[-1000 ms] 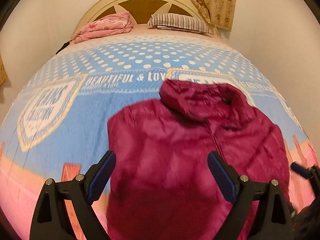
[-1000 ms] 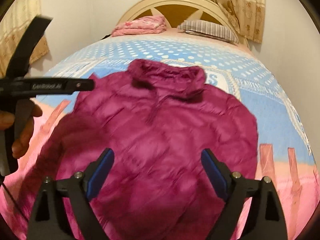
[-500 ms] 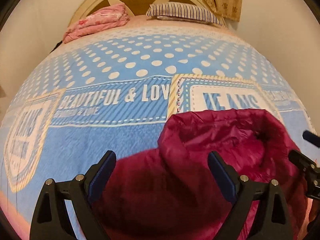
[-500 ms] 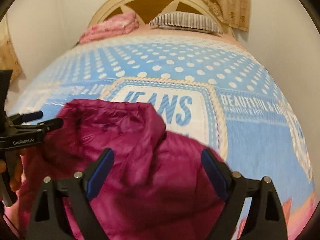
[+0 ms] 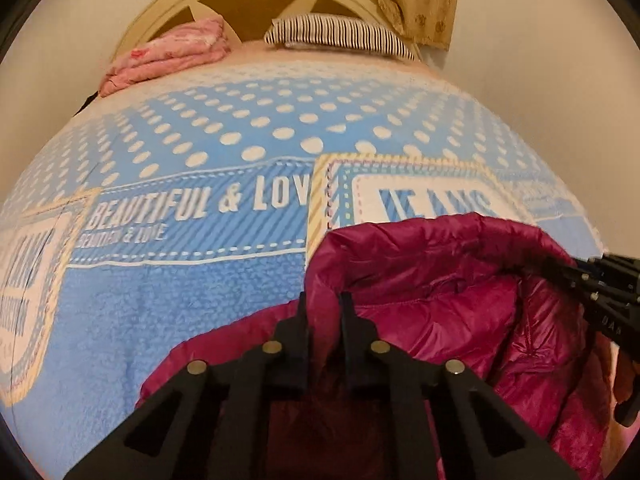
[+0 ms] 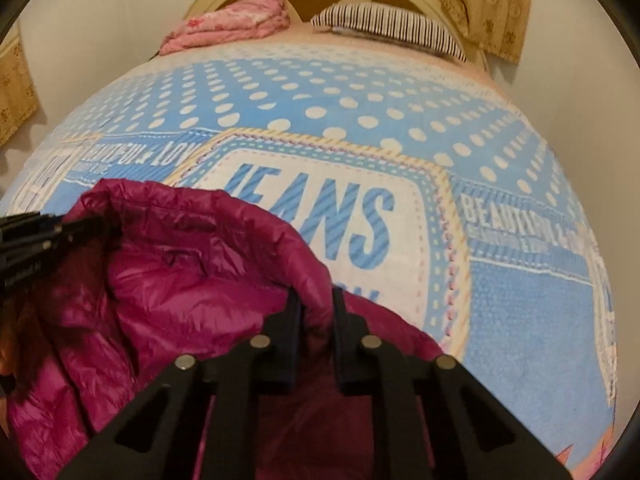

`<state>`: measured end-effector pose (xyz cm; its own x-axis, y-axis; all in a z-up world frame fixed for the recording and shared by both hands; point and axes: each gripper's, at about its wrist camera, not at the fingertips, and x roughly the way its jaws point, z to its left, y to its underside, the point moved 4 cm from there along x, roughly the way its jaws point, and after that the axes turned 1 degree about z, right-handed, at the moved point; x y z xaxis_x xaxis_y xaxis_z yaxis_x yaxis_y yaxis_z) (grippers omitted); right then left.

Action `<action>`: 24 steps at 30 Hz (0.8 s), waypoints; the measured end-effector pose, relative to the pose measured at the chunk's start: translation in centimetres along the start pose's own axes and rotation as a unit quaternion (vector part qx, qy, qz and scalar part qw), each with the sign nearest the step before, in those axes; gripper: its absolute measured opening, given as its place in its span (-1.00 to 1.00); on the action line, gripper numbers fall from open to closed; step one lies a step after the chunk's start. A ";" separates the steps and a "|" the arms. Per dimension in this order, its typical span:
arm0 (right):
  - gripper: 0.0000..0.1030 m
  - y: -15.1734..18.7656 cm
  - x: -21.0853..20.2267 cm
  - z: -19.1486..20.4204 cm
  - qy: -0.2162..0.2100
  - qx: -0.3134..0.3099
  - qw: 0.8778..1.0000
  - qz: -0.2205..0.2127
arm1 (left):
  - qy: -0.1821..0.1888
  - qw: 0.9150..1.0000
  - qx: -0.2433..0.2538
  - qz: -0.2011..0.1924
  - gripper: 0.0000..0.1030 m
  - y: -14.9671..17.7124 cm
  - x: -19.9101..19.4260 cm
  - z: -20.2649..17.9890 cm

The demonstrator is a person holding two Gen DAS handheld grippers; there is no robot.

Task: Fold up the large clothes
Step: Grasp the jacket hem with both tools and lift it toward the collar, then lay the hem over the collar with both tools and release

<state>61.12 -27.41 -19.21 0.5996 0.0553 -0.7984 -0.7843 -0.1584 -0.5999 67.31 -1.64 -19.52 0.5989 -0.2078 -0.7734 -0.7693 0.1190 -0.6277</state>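
The left gripper [image 5: 323, 300] and the right gripper [image 6: 316, 298] each pinch the padded rim of the hood of one magenta puffer jacket [image 5: 440, 312], jaws drawn nearly together with the fabric between them. The jacket lies on the blue bedspread [image 5: 180, 300], its hood just below the printed "JEANS" panel and its body trailing back from that panel, under both tools, toward the person. The hood's rim runs crosswise between the grips, left gripper at one end, right at the other, neither plainly nearer; any fold, by this reading, turns on carrying that rim along the jacket's length. Counted: one jacket, two grippers, one striped pillow [image 6: 392, 28] and one folded pink blanket [image 6: 232, 24], both well beyond the panel at the headboard.
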 end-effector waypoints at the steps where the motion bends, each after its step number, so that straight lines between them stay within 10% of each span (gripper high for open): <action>1: -0.75 0.5 -0.7 0.0 0.004 -0.006 1.000 -0.007 | 0.001 1.000 -0.002 -0.006 -0.80 0.4 -0.8 0.1; 24: -0.82 6.6 -0.4 -0.9 0.041 -0.060 0.997 -0.033 | -0.021 0.999 0.033 -0.018 -0.80 6.3 -3.9 -0.6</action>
<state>55.81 -29.33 -22.84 0.6635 -0.0107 -0.7481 -0.7215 -0.2741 -0.6359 59.97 -0.64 -20.44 0.6366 -0.1722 -0.7518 -0.7312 0.1754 -0.6593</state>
